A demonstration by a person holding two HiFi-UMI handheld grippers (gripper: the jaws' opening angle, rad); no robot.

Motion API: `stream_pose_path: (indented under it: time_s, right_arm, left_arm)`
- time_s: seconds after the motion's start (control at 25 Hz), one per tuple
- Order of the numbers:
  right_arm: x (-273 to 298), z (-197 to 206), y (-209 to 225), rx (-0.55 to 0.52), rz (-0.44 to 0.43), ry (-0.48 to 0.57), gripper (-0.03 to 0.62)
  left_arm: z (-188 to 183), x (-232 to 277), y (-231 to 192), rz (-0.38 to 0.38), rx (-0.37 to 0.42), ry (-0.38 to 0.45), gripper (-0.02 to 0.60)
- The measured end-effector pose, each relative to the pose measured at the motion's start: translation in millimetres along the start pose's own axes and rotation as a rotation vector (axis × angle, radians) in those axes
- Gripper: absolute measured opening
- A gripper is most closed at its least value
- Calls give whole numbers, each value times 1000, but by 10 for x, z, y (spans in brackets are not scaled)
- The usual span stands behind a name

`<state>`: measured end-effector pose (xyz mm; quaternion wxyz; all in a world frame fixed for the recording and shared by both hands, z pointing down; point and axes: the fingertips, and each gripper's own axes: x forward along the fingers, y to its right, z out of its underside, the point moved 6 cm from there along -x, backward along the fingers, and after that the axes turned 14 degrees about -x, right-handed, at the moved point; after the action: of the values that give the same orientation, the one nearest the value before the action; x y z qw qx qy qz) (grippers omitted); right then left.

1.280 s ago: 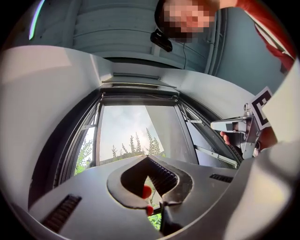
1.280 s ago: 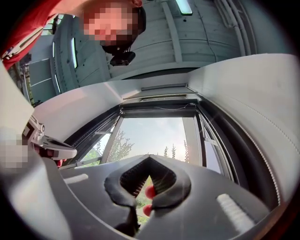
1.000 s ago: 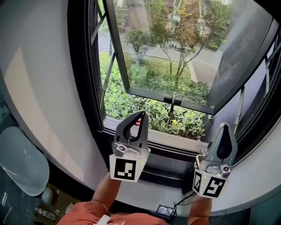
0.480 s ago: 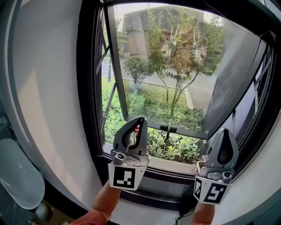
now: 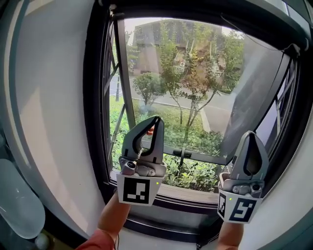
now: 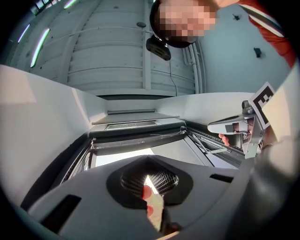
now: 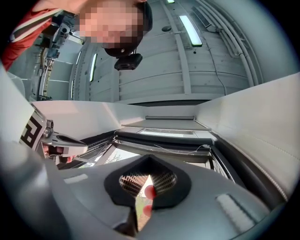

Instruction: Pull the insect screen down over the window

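Up from sill height a second back to mid-pane now: left gripper [image 5: 154, 119] and right gripper [image 5: 250, 133], both tilted steeply upward, with the top of the window [image 5: 95, 122] brought into sight. Still short of the target, though. Insect screen [image 5: 205, 14] rolled away at the very top of the opening, dark pull bar [image 7: 164, 139] tucked tight under the housing, thin cord [image 7: 180, 147] strung along it, all of it well above both sets of tips.

Risks from here, by the look of things:
- Arriving at that bar with jaws shut and merely bumping it; would call for opening up before contact.
- Snagging the thin cord instead of the bar and tugging it loose.
- Hauling harder on one side than the other, skewing the bar between the side frames and jamming the mesh partway.
- Fouling the open sash [image 5: 205, 157] angled outward below; probably clear of the screen's path, but hard to say from here.

Jaws now: pressed fully together on the left, only a slit of daylight between the pads. Same on the right, closed tight and empty. Touching nothing, either of them.
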<state>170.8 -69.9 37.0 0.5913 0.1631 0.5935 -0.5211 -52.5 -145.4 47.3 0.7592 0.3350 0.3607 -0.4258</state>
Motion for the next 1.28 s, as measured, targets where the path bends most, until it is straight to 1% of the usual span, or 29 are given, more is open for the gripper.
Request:
stream_pose_path:
  time_s: [0.2, 0.4, 0.48, 0.68, 0.92, 1.04, 1.16, 1.28]
  right_arm:
    - [291, -90, 68, -62, -12, 40, 8]
    - [605, -139, 167, -118, -26, 66, 8]
    - [730, -124, 206, -133, -28, 71, 8]
    - [1036, -58, 357, -151, -14, 60, 8]
    - [1454, -51, 529, -227, -11, 43, 9]
    - [1678, -96, 576, -244, -35, 30, 9]
    - [1891, -121, 603, -319, -85, -2, 9]
    - [2081, -107, 671, -416, -120, -46, 9]
  left_arm:
    - [-132, 271, -77, 13, 5, 34, 5]
    - [-345, 555, -90, 40, 53, 102, 5]
    - [-408, 664, -99, 50, 57, 118, 5]
    - [-514, 936, -169, 56, 36, 137, 5]
    - [-611, 1282, -240, 57, 56, 153, 5]
    - [-702, 1466, -302, 51, 59, 179, 5]
    - [-799, 1635, -343, 52, 111, 195, 5]
    - [-849, 1857, -375, 87, 219, 167, 7]
